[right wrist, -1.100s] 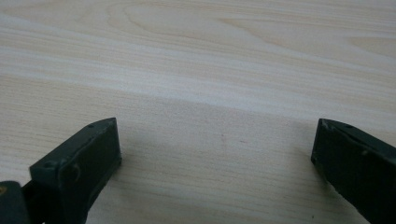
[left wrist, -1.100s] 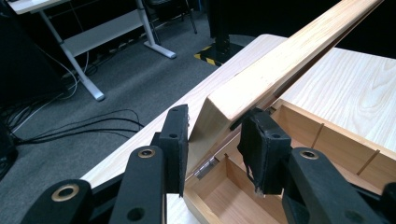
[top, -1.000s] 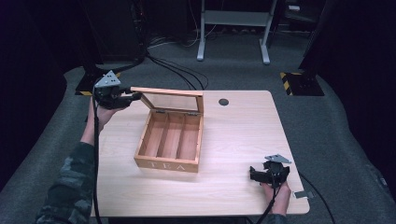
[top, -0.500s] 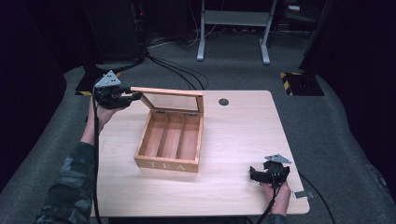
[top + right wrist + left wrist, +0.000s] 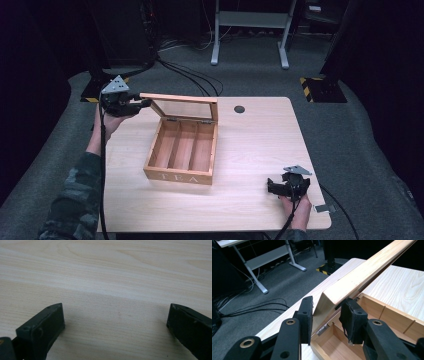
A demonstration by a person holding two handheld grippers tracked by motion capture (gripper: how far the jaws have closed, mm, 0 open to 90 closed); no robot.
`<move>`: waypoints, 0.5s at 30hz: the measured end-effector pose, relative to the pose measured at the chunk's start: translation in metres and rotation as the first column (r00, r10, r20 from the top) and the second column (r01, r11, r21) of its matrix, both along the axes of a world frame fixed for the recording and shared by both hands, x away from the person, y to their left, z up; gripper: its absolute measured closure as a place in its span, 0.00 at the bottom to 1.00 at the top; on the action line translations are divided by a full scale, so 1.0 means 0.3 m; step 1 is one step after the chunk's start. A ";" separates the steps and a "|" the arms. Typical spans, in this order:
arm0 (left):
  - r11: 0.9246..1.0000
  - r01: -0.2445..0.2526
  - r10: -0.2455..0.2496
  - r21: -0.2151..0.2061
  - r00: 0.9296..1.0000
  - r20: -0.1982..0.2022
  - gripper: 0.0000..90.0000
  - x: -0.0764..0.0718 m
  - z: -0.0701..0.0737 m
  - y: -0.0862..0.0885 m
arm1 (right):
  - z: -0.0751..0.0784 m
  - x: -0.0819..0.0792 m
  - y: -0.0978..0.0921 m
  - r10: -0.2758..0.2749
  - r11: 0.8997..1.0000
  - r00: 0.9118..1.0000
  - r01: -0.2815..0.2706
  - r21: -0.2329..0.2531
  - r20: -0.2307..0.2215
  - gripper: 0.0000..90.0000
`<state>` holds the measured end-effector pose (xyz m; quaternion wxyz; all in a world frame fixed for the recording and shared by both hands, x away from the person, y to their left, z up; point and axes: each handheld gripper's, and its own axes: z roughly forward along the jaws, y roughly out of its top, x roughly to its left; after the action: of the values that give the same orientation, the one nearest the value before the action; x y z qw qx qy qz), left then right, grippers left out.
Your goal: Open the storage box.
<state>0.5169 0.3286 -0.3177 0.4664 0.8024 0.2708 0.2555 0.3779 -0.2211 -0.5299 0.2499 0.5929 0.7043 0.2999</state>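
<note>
A wooden tea box point(image 5: 182, 150) with three empty compartments stands open on the table's left half. Its glass-paned lid point(image 5: 182, 106) is raised nearly upright on the far side. My left gripper point(image 5: 145, 103) is shut on the lid's left corner. In the left gripper view the lid's wooden frame point(image 5: 352, 277) runs between the two pads of the left gripper point(image 5: 325, 317), with the box's compartments point(image 5: 372, 315) below. My right gripper point(image 5: 272, 187) rests low at the table's front right, open. In the right gripper view the right gripper point(image 5: 115, 320) holds nothing, and bare wood lies between its jaws.
The light wooden table point(image 5: 260, 145) has a round cable hole point(image 5: 239, 109) near its far edge. A small metal piece point(image 5: 322, 208) sits at the front right corner. Cables point(image 5: 185, 72) and a desk frame point(image 5: 250, 20) lie on the grey floor behind.
</note>
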 end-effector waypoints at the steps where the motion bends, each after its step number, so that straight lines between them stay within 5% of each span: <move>1: 1.000 0.000 0.000 0.001 1.000 0.000 0.69 0.000 0.000 0.000 | 0.000 0.000 0.000 0.000 1.000 1.000 0.000 0.000 0.001 0.01; 15: 1.000 0.000 0.000 0.001 1.000 0.007 0.69 -0.014 -0.007 0.001 | -0.001 0.000 0.001 0.001 1.000 1.000 -0.001 0.003 0.005 0.01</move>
<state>0.5127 0.3288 -0.3199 0.4668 0.8020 0.2689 0.2582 0.3779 -0.2209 -0.5301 0.2506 0.5922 0.7035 0.3026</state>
